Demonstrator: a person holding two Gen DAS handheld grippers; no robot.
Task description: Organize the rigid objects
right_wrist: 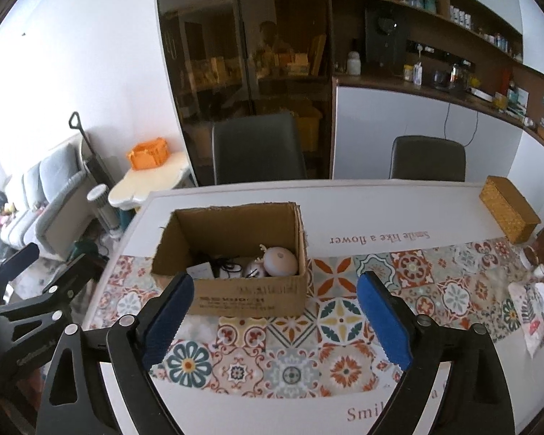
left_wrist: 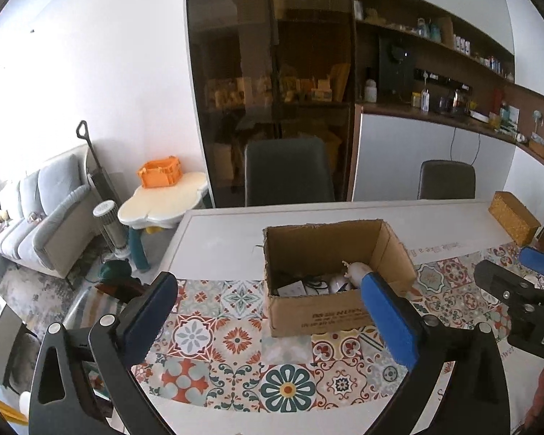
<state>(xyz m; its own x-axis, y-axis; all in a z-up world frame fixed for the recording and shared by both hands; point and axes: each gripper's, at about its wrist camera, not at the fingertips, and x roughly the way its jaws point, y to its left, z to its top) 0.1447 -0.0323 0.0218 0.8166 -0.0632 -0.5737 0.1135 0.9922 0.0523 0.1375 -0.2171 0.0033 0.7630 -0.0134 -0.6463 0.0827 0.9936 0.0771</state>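
An open cardboard box stands on the patterned tablecloth. Inside it lie a pale round device, a small silver object, a black cable and a white card. My left gripper is open and empty, held above the table just in front of the box. My right gripper is open and empty, in front of the box and to its right. The right gripper's blue pad shows at the right edge of the left wrist view.
A woven yellow box lies at the table's far right. Crumpled wrappers and an orange sit at the right edge. Two dark chairs stand behind the table. A sofa and a small table with an orange crate are at left.
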